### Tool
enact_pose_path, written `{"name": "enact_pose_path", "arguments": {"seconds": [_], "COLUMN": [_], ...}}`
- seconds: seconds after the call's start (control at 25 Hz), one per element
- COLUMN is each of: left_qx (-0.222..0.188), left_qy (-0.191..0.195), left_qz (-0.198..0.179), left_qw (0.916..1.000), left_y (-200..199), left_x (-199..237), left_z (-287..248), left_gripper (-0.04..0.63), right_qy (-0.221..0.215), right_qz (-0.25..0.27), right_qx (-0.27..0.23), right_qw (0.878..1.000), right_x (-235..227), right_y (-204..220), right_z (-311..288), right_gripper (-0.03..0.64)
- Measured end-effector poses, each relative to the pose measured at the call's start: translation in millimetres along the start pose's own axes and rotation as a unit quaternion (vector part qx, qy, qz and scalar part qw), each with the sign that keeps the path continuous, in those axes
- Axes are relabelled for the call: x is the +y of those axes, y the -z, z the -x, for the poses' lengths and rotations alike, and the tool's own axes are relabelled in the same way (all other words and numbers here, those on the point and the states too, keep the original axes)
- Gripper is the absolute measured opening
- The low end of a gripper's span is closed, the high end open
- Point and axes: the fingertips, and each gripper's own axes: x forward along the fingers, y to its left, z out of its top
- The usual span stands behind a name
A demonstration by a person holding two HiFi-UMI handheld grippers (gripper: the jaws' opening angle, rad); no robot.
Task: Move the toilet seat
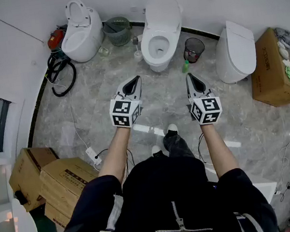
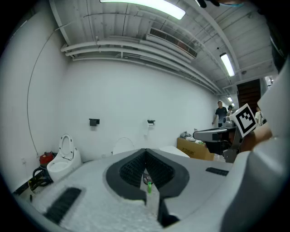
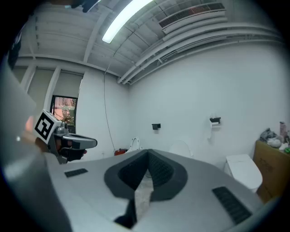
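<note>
Claws both clenched, nothing in either: left claw (image 1: pixel 137 80) and right claw (image 1: pixel 188 76) hover side by side in front of the middle white ceramic toilet (image 1: pixel 155 63), clear of its white oval toilet seat (image 1: pixel 147 44); the toilet's lid stands raised

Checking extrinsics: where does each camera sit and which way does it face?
Head view: on the person's head, steeply down at the floor and middle toilet; shows both forearms, left gripper, right gripper.
Left gripper view: on the left gripper, along its shut jaws toward the white wall; right gripper at right.
Right gripper view: on the right gripper, along its shut jaws, same wall; left gripper at left.
Shared: both gripper views show the paper holder.
</note>
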Motion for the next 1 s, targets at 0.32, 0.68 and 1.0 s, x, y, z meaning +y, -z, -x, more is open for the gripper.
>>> {"name": "enact_pose_path", "arguments": {"seconds": [0.32,0.68,1.0], "left_qx": [-0.003,0.004,0.007], "left_qy": [0.003,0.005,0.004], "left_qz": [0.006,0.009,0.013], "left_qw": [1.0000,0.9999,0.9999], "left_y": [1.4,5.9,4.4], "left_x": [1.1,14.7,44.7], "left_z": [8.9,-4.1,-52.7], "left_gripper": [0.000,0.000,0.000], "right_qy": [-0.005,-0.009,-0.015], "right_qz": [0.001,-0.007,-0.005], "right_qx": [0.001,0.014,0.018], "right_qw": [1.000,1.000,1.000], "right_x": [13.9,18.1,-1.5], "right_y": [0.3,12.5,11.6], "right_z": [4.1,-13.6,-67.0], "right_gripper": [0.003,0.003,0.003]}}
